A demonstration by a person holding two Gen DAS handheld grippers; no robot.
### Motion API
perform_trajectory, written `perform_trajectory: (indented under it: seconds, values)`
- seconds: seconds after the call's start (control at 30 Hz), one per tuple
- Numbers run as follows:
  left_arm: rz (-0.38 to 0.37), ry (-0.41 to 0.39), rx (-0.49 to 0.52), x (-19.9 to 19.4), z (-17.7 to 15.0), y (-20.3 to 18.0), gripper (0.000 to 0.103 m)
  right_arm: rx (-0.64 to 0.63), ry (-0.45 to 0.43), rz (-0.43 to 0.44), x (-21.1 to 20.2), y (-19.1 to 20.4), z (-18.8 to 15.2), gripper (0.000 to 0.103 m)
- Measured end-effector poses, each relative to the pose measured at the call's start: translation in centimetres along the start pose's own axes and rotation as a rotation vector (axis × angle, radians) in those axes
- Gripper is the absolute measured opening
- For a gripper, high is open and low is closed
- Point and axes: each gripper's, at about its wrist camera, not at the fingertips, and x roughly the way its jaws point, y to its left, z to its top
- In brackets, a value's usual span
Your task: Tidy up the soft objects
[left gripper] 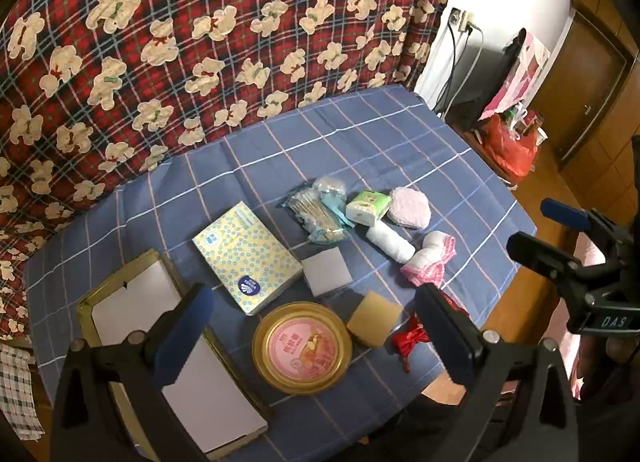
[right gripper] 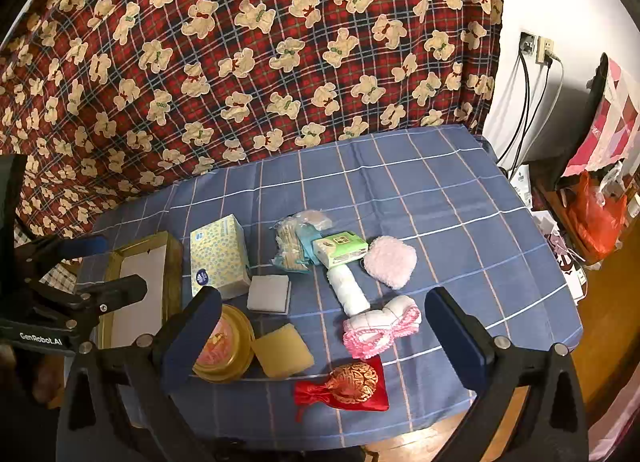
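Hovering over the blue checked tablecloth (right gripper: 420, 198), both grippers angle down with nothing in them. Left gripper (left gripper: 316, 326) has its jaws fully spread above the round gold tin (left gripper: 302, 348); right gripper (right gripper: 320, 330) is equally wide, framing the near edge of the table.

Soft stuff is clustered mid-table: tissue box (right gripper: 218, 256) by the gold rectangular tin (right gripper: 140, 286), white sponge (right gripper: 268, 293), yellow sponge (right gripper: 283, 350) touching the round tin, cotton-swab bag (right gripper: 292, 246), green tissue pack (right gripper: 340, 252), pink puff (right gripper: 390, 262), white roll (right gripper: 352, 292), pink-trimmed cloth (right gripper: 380, 326), and red drawstring pouch (right gripper: 348, 384) nearest the edge. Bear-print blanket (right gripper: 260, 62) hangs behind.
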Motion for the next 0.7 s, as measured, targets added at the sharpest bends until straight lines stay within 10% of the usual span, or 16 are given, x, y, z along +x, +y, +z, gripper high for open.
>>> perform_trajectory:
  seconds: [0.7]
  values:
    - [0.005, 0.002, 0.002, -1.01, 0.48, -0.57, 0.102, 0.006, 0.007, 0.001, -0.07, -0.44, -0.45, 0.102]
